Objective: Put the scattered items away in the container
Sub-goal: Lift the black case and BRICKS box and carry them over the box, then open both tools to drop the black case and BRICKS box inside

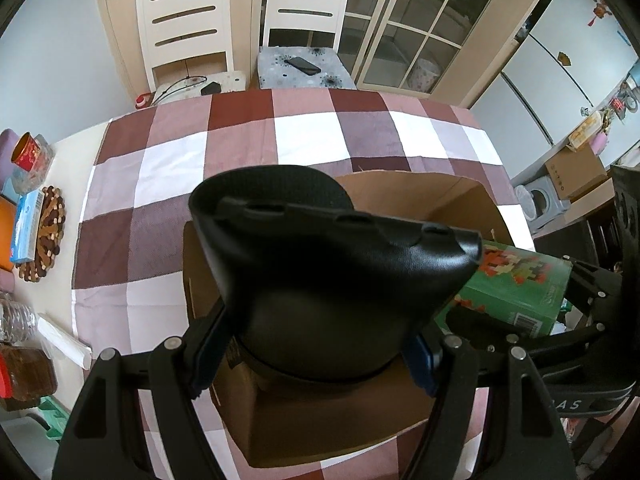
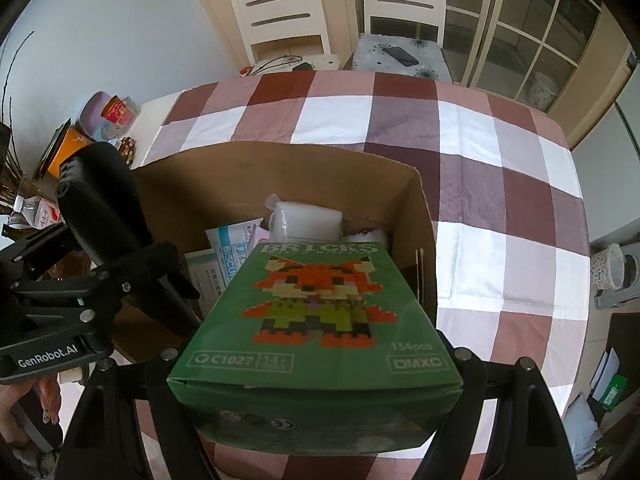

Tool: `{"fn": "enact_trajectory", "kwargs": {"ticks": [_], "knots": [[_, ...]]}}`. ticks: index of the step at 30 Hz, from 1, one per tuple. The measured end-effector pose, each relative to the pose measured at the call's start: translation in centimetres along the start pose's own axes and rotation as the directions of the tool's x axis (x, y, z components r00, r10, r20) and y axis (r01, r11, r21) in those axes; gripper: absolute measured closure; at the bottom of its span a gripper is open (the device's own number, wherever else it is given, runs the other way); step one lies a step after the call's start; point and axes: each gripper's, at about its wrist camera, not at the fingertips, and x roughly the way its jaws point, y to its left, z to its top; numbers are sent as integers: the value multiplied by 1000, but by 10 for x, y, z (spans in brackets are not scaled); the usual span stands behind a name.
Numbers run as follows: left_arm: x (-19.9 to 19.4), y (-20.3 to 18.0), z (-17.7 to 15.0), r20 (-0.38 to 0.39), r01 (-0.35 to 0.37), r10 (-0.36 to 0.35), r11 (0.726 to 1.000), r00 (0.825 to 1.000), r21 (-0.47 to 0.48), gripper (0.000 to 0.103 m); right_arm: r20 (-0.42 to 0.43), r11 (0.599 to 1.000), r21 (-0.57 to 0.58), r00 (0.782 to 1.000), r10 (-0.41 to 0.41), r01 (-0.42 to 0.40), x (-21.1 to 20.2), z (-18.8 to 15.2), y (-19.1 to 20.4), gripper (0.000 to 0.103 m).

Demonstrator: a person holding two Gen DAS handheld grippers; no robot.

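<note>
- The left gripper [image 1: 316,360], at the bottom centre of the left wrist view, is clamped on a black leather-look pouch [image 1: 320,264]; blue pads press its rounded lower end from either side; its flared, stitched top spreads across the middle of the frame, above the open cardboard box [image 1: 452,196].
- The right gripper [image 2: 316,376], at the bottom centre of the right wrist view, is closed on a green bricks box [image 2: 316,320]; the box lies flat, printed face up, with a pixel fox picture and the words BRICKS, C1027 and 134pcs; its far end reaches over the cardboard box's near edge.
- In the left wrist view the same green box shows at centre right, just beside the pouch's tip, with the right gripper's black linkage at the right edge.
- In the right wrist view the pouch stands at centre left, tilted, with the left gripper's frame marked GenRobot.AI below it.
- Inside the cardboard box, beyond the green box: a blue and white biscuit packet [image 2: 232,240] at the left, a white plastic bag [image 2: 308,220] behind it.
- The cardboard box sits on a red, mauve and white checked tablecloth [image 2: 480,160] that fills the middle of both frames.
- Upper left of the left wrist view: a red tin [image 1: 28,152] and a round beaded trivet [image 1: 44,236] on the bare table edge.
- Top of the frames: two white slatted chairs [image 1: 184,20]; a dark phone [image 1: 304,65] lies on the right-hand seat cushion.
</note>
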Motion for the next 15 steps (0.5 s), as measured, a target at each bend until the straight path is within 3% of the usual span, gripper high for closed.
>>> {"fn": "enact_trajectory", "kwargs": {"ticks": [15], "knots": [[-3, 6, 2, -7, -5, 5, 1000, 1000, -25, 18, 1, 995, -72, 997, -73, 73, -2, 8, 5, 20]]}}
